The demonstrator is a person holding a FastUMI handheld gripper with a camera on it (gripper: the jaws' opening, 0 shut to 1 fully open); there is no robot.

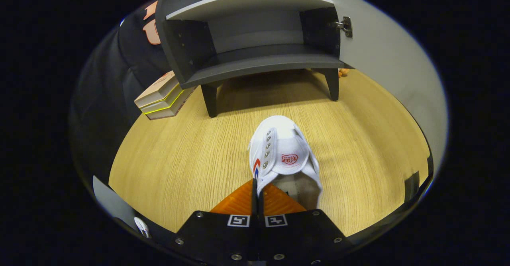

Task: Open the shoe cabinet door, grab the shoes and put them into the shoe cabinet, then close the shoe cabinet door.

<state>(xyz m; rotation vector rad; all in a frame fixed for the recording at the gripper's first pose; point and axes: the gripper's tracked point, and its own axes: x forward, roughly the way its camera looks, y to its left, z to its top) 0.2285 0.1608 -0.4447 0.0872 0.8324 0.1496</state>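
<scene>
A white canvas shoe (pixel 283 154) with a red and blue side stripe hangs above the wooden tabletop (pixel 179 158), toe pointing away from me. My gripper (pixel 257 192) is shut on its left collar edge, the two orange fingers (pixel 239 200) pressed together on the fabric. Beyond the shoe stands the dark grey shoe cabinet (pixel 255 51) on short legs, its inside shelf bare. Its light grey door (pixel 382 71) is swung open to the right, with a metal hinge (pixel 345 26) showing.
A stack of books (pixel 163 96) lies on the table left of the cabinet, against the black cloth wall. A small orange thing (pixel 343 72) peeks out behind the cabinet's right leg. Bare wood lies between the shoe and the cabinet.
</scene>
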